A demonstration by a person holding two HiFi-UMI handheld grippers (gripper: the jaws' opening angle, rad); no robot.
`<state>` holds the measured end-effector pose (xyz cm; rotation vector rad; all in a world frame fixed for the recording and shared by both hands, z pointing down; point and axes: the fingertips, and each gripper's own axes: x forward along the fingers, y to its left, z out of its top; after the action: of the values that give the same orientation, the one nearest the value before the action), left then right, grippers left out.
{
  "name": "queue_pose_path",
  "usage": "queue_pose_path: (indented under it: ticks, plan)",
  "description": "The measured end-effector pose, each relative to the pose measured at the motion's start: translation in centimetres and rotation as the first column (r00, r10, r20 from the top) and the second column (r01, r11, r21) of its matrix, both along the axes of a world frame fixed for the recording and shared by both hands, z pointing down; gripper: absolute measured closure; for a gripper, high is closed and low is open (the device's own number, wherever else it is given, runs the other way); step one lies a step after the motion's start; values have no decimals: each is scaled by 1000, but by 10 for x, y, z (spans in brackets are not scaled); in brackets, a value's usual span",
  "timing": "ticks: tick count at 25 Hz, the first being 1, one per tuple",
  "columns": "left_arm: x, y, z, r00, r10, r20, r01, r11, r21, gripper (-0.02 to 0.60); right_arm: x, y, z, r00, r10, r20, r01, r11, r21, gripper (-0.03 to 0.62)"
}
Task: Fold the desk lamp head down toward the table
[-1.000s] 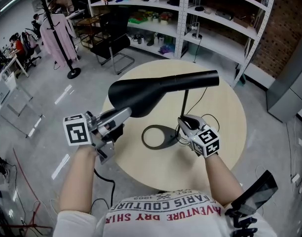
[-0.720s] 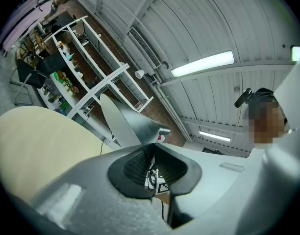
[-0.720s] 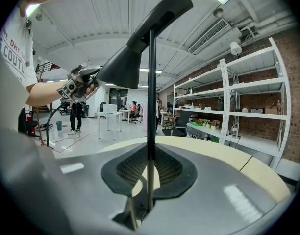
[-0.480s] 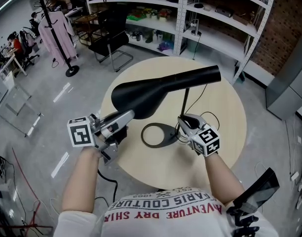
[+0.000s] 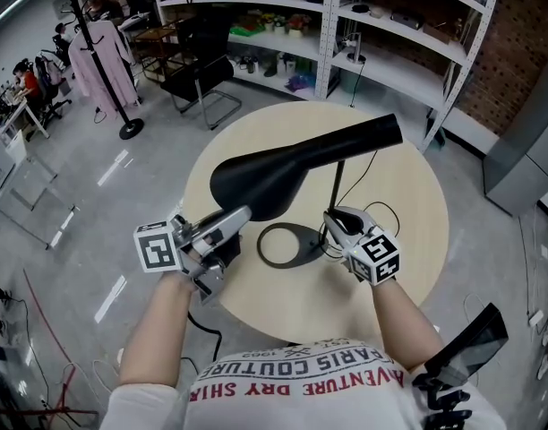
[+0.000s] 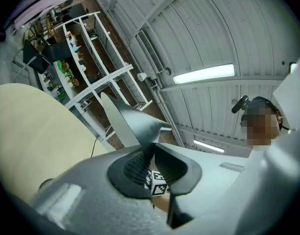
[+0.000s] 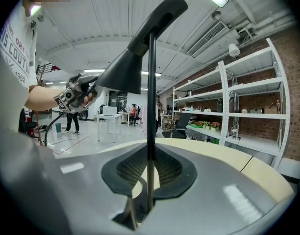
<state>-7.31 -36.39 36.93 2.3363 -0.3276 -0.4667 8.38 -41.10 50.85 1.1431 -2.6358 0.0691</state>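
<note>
Left gripper (image 5: 245, 211) pinched on lamp head (image 5: 283, 173) at its wide rim, head tilted above round table (image 5: 408, 213); right gripper (image 5: 332, 219) clamped on thin stem (image 5: 337, 182); ring base (image 5: 308, 243) well inside table's edge.

The thin black lamp stem (image 7: 151, 97) is clamped upright between the ribbed fingers (image 7: 130, 169) of the right gripper (image 7: 150, 168), above the pale round table (image 7: 228, 163). Higher up, the lamp head (image 7: 135, 53) is seen tilted, its wide end lower and to the left, where the left gripper (image 7: 74, 96), held in a hand (image 7: 42, 98), is set against its rim. Metal shelves (image 7: 248, 106) are seen at the right.
</note>
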Motion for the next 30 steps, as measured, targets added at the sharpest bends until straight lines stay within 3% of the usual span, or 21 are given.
queue_pose_path:
  ticks: [15, 30]
  plan:
    - [4, -1, 7, 995, 4, -98, -8, 999, -34, 546, -4, 0, -7, 1000, 6, 25, -6, 1000, 16, 554]
    - [18, 4, 23, 973, 11, -231, -26, 998, -60, 546, -1, 2, -5, 999, 9, 38, -10, 1000, 26, 554]
